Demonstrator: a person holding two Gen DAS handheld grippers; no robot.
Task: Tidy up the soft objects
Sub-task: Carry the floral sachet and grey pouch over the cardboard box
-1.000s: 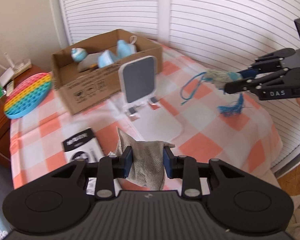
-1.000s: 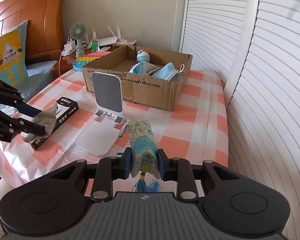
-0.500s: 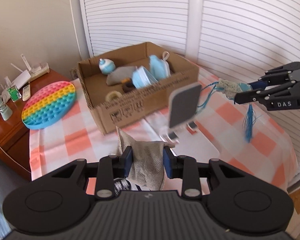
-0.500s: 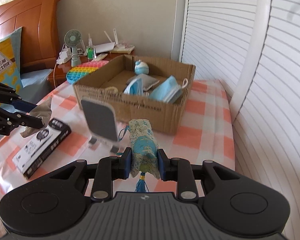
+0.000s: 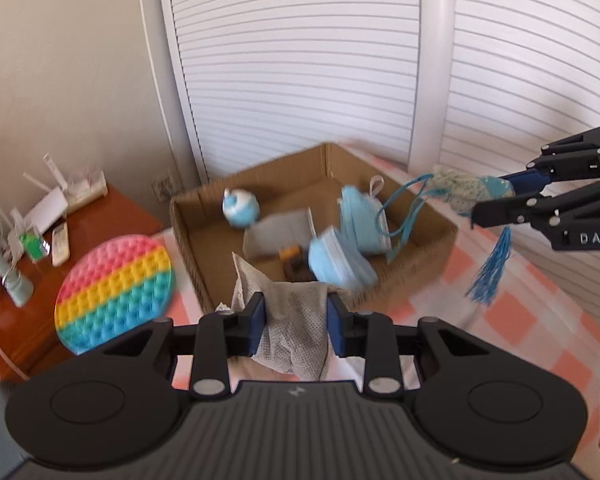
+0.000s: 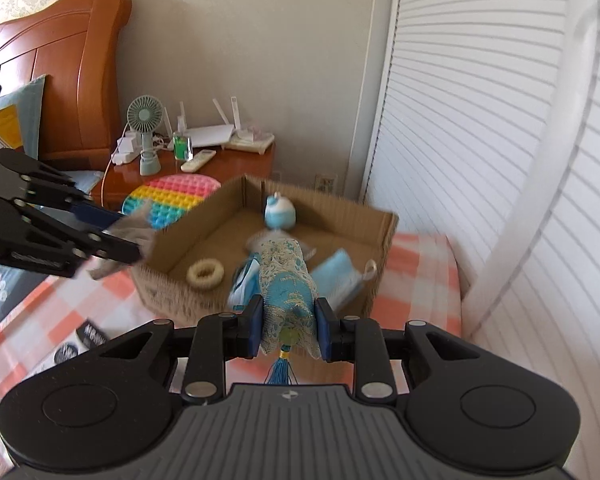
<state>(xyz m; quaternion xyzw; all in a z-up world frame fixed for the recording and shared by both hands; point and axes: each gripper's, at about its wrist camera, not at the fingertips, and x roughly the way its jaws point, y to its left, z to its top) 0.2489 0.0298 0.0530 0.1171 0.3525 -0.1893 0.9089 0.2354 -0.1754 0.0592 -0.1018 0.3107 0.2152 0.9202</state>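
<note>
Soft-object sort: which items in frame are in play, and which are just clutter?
In play:
- grey cloth, clamped in left tool
- blue brocade pouch, clamped in right tool
- cardboard box
- blue face masks in the box

Clutter:
- rainbow pop-it mat
- desk fan
- router
- remote

A crumpled grey cloth (image 5: 296, 320) with a fine dotted weave hangs pinched between the left gripper's (image 5: 296, 318) pads, in the air before the near wall of the cardboard box (image 5: 432, 248). A blue-and-cream brocade pouch (image 6: 286, 284), blue tassel (image 6: 280, 372) dangling beneath it, is clamped in the right gripper (image 6: 288, 320) above the box's near wall. Inside the open box, which stands at the tabletop's far edge, lie blue face masks (image 5: 340, 260), a grey pad (image 5: 278, 234), a cream ring (image 6: 206, 274) and a small blue-and-white round toy (image 5: 240, 210).
</note>
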